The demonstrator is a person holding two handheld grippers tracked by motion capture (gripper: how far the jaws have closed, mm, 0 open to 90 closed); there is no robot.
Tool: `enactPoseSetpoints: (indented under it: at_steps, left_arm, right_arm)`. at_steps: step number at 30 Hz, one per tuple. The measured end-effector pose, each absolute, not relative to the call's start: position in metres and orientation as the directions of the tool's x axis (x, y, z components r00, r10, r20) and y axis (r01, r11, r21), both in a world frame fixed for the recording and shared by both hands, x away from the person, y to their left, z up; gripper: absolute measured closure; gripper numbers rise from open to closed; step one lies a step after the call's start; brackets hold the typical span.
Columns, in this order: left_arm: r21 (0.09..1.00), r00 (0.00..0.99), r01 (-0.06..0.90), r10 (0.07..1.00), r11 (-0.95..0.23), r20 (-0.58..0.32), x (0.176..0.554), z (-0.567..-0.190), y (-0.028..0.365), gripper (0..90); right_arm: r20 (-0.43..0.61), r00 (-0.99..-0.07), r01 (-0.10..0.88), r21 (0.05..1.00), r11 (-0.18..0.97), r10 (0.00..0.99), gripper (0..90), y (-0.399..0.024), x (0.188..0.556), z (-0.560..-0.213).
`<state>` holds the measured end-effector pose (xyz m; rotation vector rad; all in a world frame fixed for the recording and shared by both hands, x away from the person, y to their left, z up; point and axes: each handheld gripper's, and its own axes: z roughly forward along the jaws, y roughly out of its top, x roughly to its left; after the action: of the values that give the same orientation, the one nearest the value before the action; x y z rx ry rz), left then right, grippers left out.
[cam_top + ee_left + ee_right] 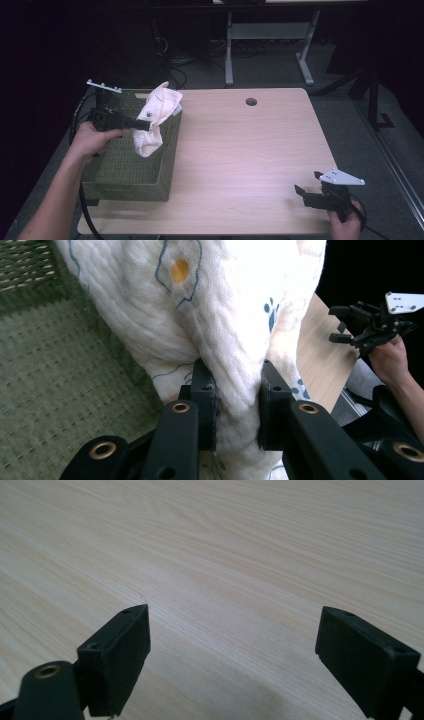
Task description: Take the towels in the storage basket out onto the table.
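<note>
A cream quilted cloth (156,117) with small blue and orange prints hangs bunched over the green woven basket (125,175) at the table's left. My left gripper (145,124) is shut on it, lifted above the basket's inside. In the left gripper view the cloth (210,315) is pinched between the two jaws of my left gripper (237,407), with the basket's floor (60,370) below. My right gripper (307,189) rests near the table's front right corner, open and empty; in the right gripper view my right gripper (232,652) has only bare wood between its wide-apart jaws.
The light wooden table (250,150) has a round cable hole (251,101) near its far edge. Beyond the table stands a grey desk frame (270,35) on dark floor. The right gripper and hand (372,330) are also visible far off in the left gripper view.
</note>
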<state>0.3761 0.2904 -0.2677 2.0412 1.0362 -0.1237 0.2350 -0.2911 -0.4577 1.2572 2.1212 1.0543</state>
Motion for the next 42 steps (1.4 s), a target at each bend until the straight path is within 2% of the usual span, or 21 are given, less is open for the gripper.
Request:
enactPoseSetpoints:
  at_steps: [42]
  left_arm:
    - [0.606, 0.734, 0.670, 0.506, -0.429, -0.453, 0.397, -0.282, 0.188, 74.2]
  right_arm:
    - [-0.004, -0.480, 0.521, 0.803, 0.289, 0.877, 14.0, -0.291, 0.234, -0.454]
